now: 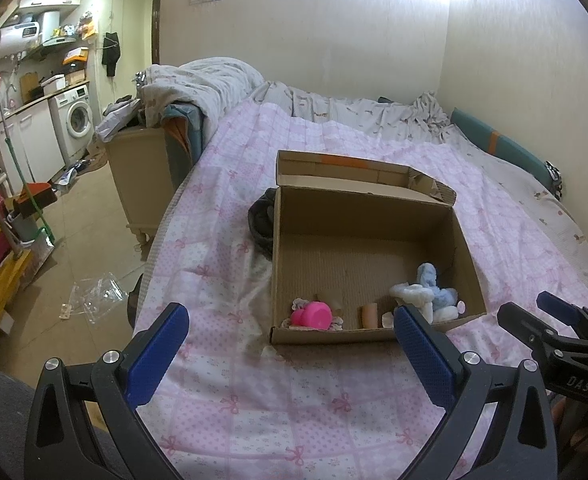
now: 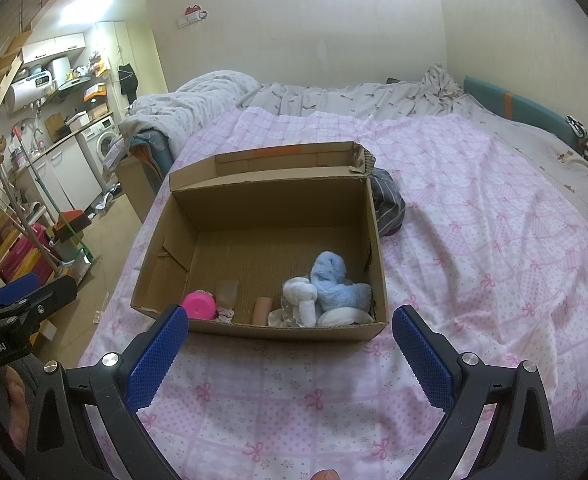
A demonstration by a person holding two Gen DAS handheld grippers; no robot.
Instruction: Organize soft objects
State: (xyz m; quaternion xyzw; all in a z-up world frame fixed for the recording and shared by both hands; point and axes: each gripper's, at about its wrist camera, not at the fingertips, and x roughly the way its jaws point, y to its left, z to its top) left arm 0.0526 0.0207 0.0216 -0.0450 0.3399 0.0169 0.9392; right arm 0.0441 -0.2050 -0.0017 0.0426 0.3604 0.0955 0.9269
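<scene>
Both tongs, left (image 1: 290, 332) and right (image 2: 290, 334), we held spread and empty just short of the box (image 2: 378, 264) on the bed (image 2: 494, 240). Soft toys (image 2: 330, 288) already sat against its near wall, probably leaving room for the dark cloth (image 2: 390, 204) beside the box.

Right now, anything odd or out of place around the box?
Yes. A dark striped cloth lies bunched on the bed against the cardboard box, outside it, while the blue-and-white plush and pink toy are inside. The lid flap's corner is torn.
</scene>
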